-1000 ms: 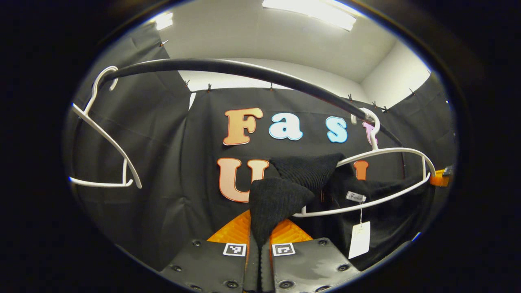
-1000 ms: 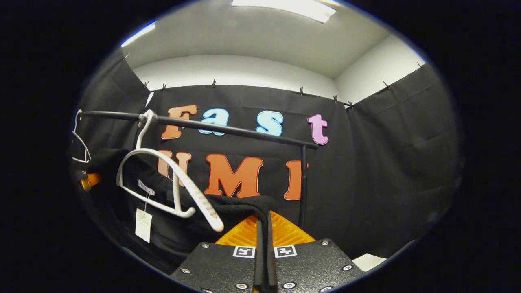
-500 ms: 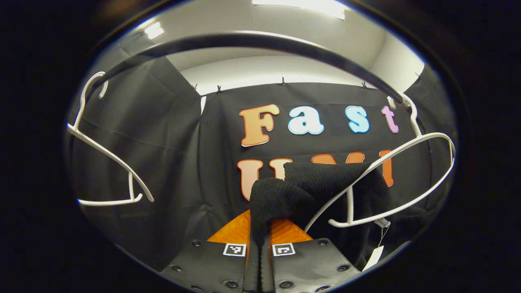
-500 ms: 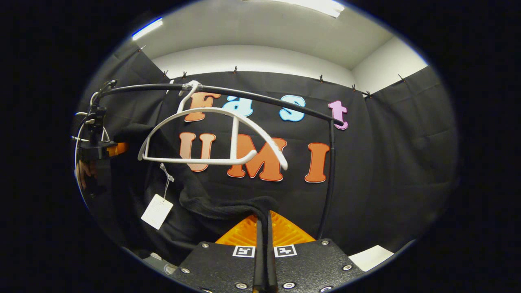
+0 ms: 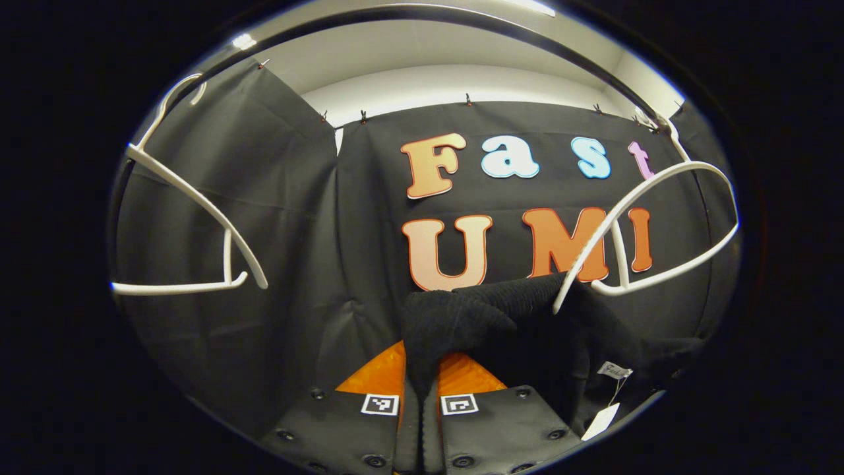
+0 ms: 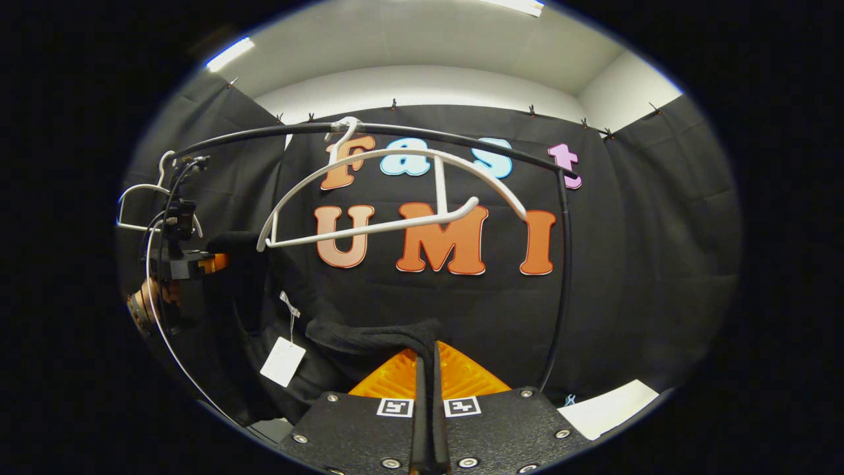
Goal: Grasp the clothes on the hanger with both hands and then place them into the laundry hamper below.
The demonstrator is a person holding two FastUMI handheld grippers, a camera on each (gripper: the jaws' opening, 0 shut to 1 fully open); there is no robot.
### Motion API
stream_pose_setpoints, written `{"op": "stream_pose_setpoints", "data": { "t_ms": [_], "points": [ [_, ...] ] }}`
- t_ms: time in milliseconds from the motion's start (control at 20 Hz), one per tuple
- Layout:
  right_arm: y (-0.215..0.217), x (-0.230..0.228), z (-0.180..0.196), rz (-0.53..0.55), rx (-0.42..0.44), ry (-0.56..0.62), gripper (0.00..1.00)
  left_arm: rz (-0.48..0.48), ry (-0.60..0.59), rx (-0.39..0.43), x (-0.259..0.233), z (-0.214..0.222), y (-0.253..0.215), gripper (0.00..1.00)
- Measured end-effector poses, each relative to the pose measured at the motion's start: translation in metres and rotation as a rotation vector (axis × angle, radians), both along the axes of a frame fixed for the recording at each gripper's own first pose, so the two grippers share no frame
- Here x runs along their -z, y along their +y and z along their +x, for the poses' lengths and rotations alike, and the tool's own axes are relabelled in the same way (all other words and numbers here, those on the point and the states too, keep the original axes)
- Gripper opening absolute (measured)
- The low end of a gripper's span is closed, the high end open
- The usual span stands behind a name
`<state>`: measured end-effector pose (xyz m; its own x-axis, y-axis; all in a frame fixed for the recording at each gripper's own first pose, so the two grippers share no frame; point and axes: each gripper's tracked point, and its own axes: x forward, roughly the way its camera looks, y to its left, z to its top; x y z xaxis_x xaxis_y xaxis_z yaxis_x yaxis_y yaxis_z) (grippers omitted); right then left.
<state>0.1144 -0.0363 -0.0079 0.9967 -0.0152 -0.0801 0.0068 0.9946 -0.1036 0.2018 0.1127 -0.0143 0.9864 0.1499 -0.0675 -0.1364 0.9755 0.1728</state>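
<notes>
A black knitted garment (image 5: 501, 316) with a white tag (image 5: 599, 422) hangs off the white hanger (image 5: 659, 231), which swings bare on the black rail (image 5: 428, 16). My left gripper (image 5: 421, 389) is shut on one bunched edge of the garment. In the right gripper view the same garment (image 6: 369, 340) sags with its tag (image 6: 282, 361) below the bare hanger (image 6: 395, 191), and my right gripper (image 6: 427, 369) is shut on its other edge. The left gripper (image 6: 188, 264) and the hand holding it show far left there.
A second bare white hanger (image 5: 191, 237) hangs on the rail to the left. The rail's upright post (image 6: 564, 284) stands right of the hanger. A pale patch of floor (image 6: 610, 409) shows at lower right. The hamper is out of sight.
The garment has slipped off the hanger and sunk with both grippers. The freed hanger has swung up and now hangs bare on the rail.
</notes>
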Motion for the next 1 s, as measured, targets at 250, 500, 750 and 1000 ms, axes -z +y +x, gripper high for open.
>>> {"op": "stream_pose_setpoints", "data": {
  "t_ms": [250,500,750,1000],
  "points": [
    [0.024,0.016,0.009,0.010,-0.077,0.046,0.02,-0.001,0.087,0.015,0.033,-0.031,-0.004,0.09],
    [0.059,0.047,0.018,0.018,-0.142,0.095,0.02,-0.032,0.145,0.043,0.079,-0.070,-0.016,0.09],
    [0.083,0.092,0.023,0.038,-0.187,0.180,0.03,-0.081,0.236,0.069,0.126,-0.086,-0.034,0.10],
    [0.105,0.146,0.040,0.049,-0.231,0.262,0.04,-0.086,0.349,0.044,0.179,-0.105,-0.035,0.09]
  ]
}}
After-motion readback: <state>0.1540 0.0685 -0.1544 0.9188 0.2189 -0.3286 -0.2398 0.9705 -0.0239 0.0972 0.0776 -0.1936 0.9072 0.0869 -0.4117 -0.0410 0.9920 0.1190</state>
